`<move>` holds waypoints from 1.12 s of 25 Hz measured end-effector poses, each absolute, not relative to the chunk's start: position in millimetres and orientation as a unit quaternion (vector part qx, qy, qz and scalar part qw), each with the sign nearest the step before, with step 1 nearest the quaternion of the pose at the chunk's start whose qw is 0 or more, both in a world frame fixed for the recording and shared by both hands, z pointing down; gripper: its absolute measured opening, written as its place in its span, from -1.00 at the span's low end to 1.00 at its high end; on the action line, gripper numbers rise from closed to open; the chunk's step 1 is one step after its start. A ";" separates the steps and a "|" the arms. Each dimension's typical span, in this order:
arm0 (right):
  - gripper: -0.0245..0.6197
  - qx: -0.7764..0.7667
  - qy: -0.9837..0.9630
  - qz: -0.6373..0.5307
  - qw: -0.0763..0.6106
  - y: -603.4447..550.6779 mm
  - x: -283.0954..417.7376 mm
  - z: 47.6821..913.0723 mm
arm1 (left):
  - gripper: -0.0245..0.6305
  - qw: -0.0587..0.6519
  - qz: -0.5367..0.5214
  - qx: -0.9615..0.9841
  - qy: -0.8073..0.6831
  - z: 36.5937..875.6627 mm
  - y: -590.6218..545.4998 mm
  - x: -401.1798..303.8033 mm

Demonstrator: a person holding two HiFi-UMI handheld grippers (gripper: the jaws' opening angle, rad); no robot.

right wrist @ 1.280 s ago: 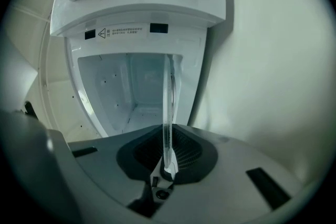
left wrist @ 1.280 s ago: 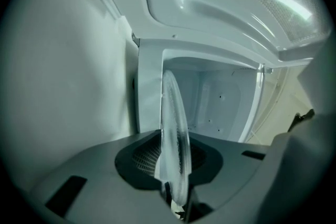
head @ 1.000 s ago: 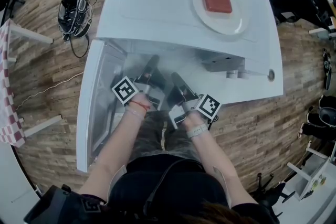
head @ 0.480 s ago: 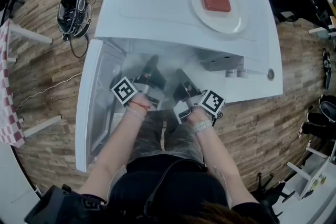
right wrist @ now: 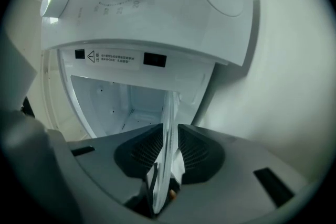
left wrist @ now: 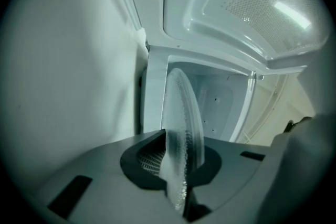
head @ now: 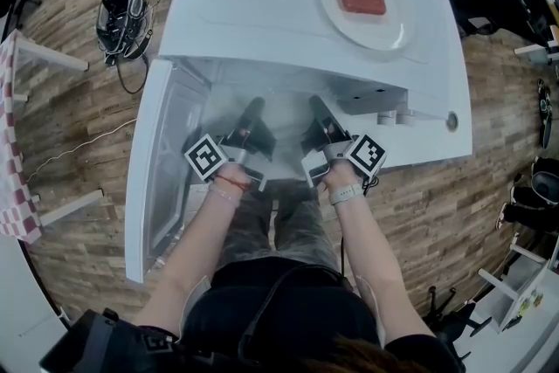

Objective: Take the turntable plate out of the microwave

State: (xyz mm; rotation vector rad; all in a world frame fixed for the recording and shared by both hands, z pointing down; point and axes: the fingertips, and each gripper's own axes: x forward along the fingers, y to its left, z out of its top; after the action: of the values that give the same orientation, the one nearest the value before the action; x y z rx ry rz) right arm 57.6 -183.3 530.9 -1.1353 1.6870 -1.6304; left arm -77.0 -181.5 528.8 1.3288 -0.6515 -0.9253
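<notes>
One change: right gripper (head: 319,113) slid rightward, jaws opening round plate (right wrist: 170,115).

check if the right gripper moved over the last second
Yes. In the head view the right gripper has shifted right and up the picture, toward the microwave's knobs; its jaws are opening around the edge of the turntable plate.

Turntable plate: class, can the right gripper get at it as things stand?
Probably yes: the microwave door stands open, and the rim of the turntable plate sits between the opening fingers of the right gripper.
</notes>
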 end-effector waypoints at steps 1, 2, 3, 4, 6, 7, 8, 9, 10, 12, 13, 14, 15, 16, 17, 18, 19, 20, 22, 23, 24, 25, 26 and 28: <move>-0.66 -0.418 0.623 -0.605 0.267 -183.5 58.1 532.0 | -0.81 0.643 -0.406 0.583 -0.285 529.0 -179.6 -77.2; -0.66 -0.415 0.622 -0.606 0.271 -183.8 58.6 532.9 | -0.81 0.643 -0.407 0.584 -0.284 529.0 -177.8 -77.4; -0.66 -0.413 0.621 -0.608 0.273 -184.4 59.0 533.7 | -0.81 0.643 -0.407 0.584 -0.284 528.8 -176.1 -77.6; -0.66 -0.412 0.620 -0.608 0.275 -185.1 59.3 534.3 | -0.81 0.642 -0.407 0.585 -0.284 528.4 -174.6 -78.0; -0.66 -0.412 0.620 -0.608 0.277 -187.2 59.5 534.4 | -0.81 0.641 -0.407 0.585 -0.285 527.3 -171.8 -79.2; -0.66 -0.412 0.620 -0.607 0.278 -188.4 59.6 533.8 | -0.81 0.640 -0.407 0.586 -0.285 527.1 -170.5 -80.0; -0.66 -0.412 0.620 -0.606 0.280 -189.8 59.7 533.1 | -0.81 0.640 -0.407 0.586 -0.285 527.2 -169.0 -80.6; -0.66 -0.412 0.620 -0.606 0.281 -191.1 59.8 532.8 | -0.81 0.640 -0.407 0.587 -0.285 527.5 -167.4 -81.1; -0.66 -0.412 0.619 -0.606 0.281 -192.3 60.0 533.0 | -0.81 0.640 -0.407 0.587 -0.283 527.8 -165.5 -81.5; -0.66 -0.413 0.618 -0.608 0.279 -193.3 60.1 534.9 | -0.81 0.641 -0.405 0.588 -0.282 529.1 -161.0 -82.0; -0.66 -0.412 0.617 -0.609 0.280 -193.0 60.1 535.6 | -0.81 0.642 -0.403 0.589 -0.281 529.8 -158.4 -81.8; -0.66 -0.410 0.617 -0.610 0.281 -192.5 59.8 536.0 | -0.81 0.642 -0.399 0.592 -0.279 530.2 -155.6 -81.1; -0.67 -0.408 0.617 -0.612 0.281 -191.6 59.1 536.3 | -0.81 0.642 -0.395 0.595 -0.277 530.5 -153.0 -80.1; -0.69 -0.406 0.618 -0.612 0.281 -190.3 58.2 536.5 | -0.81 0.642 -0.391 0.599 -0.276 530.6 -150.7 -79.3; -0.74 -0.405 0.619 -0.611 0.282 -188.7 57.6 536.4 | -0.81 0.641 -0.388 0.603 -0.275 530.7 -148.9 -78.9; -0.75 -0.404 0.618 -0.610 0.288 -187.2 57.6 535.7 | -0.81 0.639 -0.385 0.606 -0.274 530.6 -147.7 -78.9; -0.76 -0.401 0.616 -0.609 0.298 -185.9 57.8 534.5 | -0.81 0.639 -0.385 0.608 -0.273 530.2 -146.8 -79.0; -0.78 -0.397 0.614 -0.608 0.309 -184.6 57.9 533.1 | -0.81 0.638 -0.386 0.609 -0.271 529.6 -146.0 -79.5; -0.80 -0.391 0.614 -0.603 0.327 -182.0 57.0 529.7 | -0.82 0.637 -0.391 0.608 -0.268 527.8 -144.6 -80.9; -0.80 -0.390 0.615 -0.599 0.333 -180.5 56.6 528.0 | -0.82 0.637 -0.394 0.607 -0.267 526.9 -143.9 -81.4; -0.80 -0.389 0.616 -0.596 0.338 -178.7 56.6 526.7 | -0.82 0.636 -0.395 0.607 -0.266 526.0 -143.3 -81.8; -0.80 -0.390 0.617 -0.593 0.341 -177.1 56.8 525.5 | -0.82 0.637 -0.395 0.607 -0.264 525.0 -142.7 -82.1; -0.80 -0.391 0.617 -0.590 0.343 -175.6 57.0 524.5 | -0.82 0.637 -0.394 0.609 -0.261 524.0 -142.2 -82.4; -0.80 -0.392 0.619 -0.585 0.347 -172.2 57.5 521.8 | -0.82 0.637 -0.390 0.613 -0.258 522.2 -140.0 -82.8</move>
State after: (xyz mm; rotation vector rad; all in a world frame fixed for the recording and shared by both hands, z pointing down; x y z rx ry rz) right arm 57.5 -172.2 521.8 -1.0165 1.6064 -1.5175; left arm -82.8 -140.0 522.2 1.3995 -0.5891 -0.8899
